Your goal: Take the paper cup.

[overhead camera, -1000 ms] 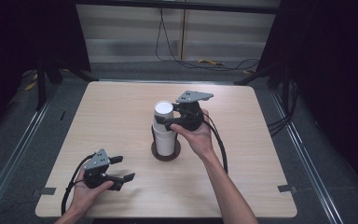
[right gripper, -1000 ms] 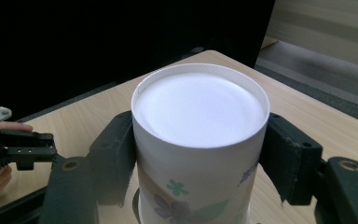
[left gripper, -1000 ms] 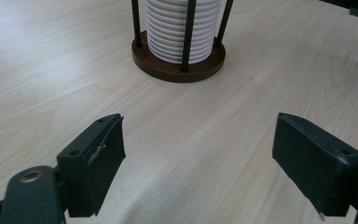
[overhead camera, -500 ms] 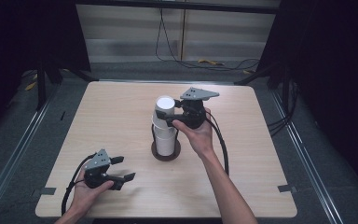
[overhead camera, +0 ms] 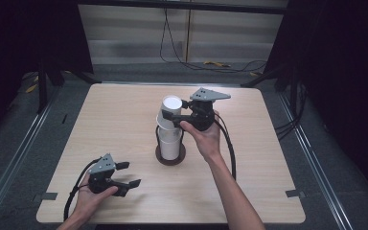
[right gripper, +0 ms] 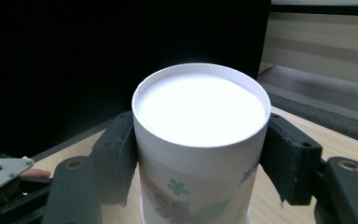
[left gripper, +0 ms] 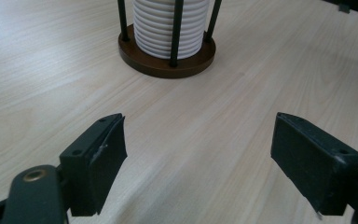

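Note:
A white paper cup [overhead camera: 171, 103] with a flower print [right gripper: 200, 140] is held upside down, its flat bottom facing up. My right gripper [overhead camera: 169, 116] [right gripper: 200, 163] is shut on its sides, holding it just above the stack of white cups [overhead camera: 171, 143] [left gripper: 161, 28]. That stack stands in a holder with a round brown base [overhead camera: 170, 157] [left gripper: 168, 63] and black rods. My left gripper [overhead camera: 130, 174] [left gripper: 198, 154] rests low over the table's front left, open, with nothing between its jaws, pointed at the holder.
The light wooden table [overhead camera: 268, 158] has bare room all round the holder. Black cables trail from both grippers. Beyond the table's far edge lie a dark floor and loose cables [overhead camera: 215, 64].
My right gripper has raised the upside-down cup a little higher off the stack. The left gripper has stayed where it was, still open.

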